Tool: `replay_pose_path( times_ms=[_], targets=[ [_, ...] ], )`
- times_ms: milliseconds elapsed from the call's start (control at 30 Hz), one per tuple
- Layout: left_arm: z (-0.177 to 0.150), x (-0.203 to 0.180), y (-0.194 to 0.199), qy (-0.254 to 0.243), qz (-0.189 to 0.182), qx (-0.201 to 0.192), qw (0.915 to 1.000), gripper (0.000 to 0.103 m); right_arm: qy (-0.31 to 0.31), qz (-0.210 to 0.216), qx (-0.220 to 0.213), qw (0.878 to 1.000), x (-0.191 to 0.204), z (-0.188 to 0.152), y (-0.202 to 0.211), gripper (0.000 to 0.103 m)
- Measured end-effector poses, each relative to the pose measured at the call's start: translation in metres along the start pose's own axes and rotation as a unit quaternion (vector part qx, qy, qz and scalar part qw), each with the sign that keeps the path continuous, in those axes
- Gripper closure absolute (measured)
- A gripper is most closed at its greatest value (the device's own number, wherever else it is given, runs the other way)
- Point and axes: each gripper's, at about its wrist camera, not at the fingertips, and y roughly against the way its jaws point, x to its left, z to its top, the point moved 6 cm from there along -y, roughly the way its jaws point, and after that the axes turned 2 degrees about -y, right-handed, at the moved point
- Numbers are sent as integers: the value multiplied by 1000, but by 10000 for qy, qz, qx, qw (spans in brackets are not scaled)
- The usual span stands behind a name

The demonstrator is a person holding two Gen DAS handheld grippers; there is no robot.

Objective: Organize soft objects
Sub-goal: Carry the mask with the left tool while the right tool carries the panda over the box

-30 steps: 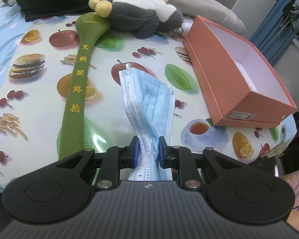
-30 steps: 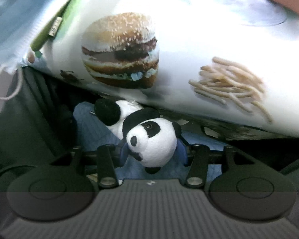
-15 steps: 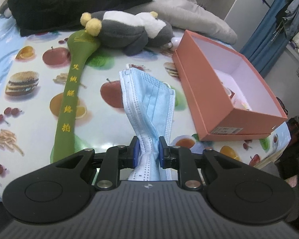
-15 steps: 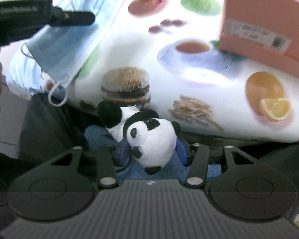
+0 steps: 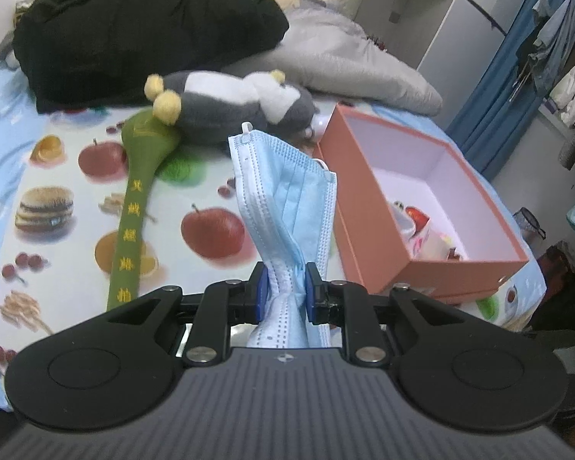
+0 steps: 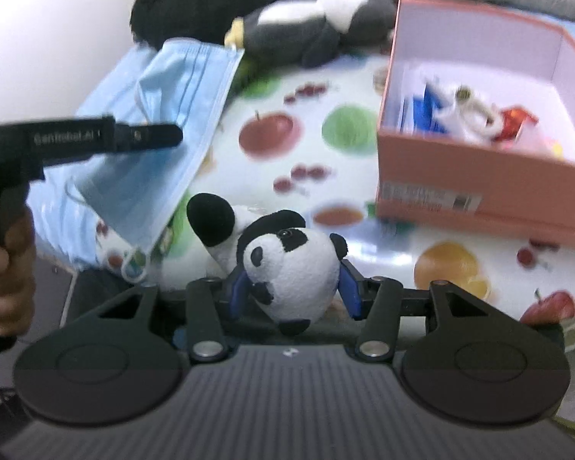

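Left gripper [image 5: 283, 287] pinching limp mask [image 5: 287, 195] mid-fold; right gripper [image 6: 291, 287] squeezing squashy panda [image 6: 287, 268] head, both light, near box [image 6: 479, 176].

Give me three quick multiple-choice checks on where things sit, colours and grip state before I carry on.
1. Where does the green padded stick lie?
A. in the box
B. on the printed cloth, its head against the grey plush
C. in the right gripper

2. What colour is the outside of the box?
A. salmon pink
B. green
C. black

3. What does the right gripper hold?
A. nothing
B. a mask
C. a panda plush

Answers:
1 B: it lies flat on the cloth, its head touching the grey plush.
2 A: the outer walls are salmon, the inside white.
3 C: the pads press on the panda plush; the mask is in the left gripper.
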Motion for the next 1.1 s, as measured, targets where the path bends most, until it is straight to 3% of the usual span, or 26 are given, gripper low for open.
replay_pose_path(
  times_ms=[267, 567, 800, 1100],
  targets=[
    [32, -12, 20, 26, -71, -278, 9996, 81, -9, -192, -760, 9969, -3, 35, 39, 51],
    [63, -59, 22, -249, -247, -559, 9978, 81, -270, -473, -1473, 9876, -30, 62, 86, 51],
    [78, -107, 1, -467, -623, -512, 9957, 81, -519, -877, -1579, 9822, -74, 70, 97, 51],
    [86, -150, -54, -666, -872, -149, 9939, 81, -1033, -1127, -1455, 9775, -131, 69, 88, 51]
  ],
)
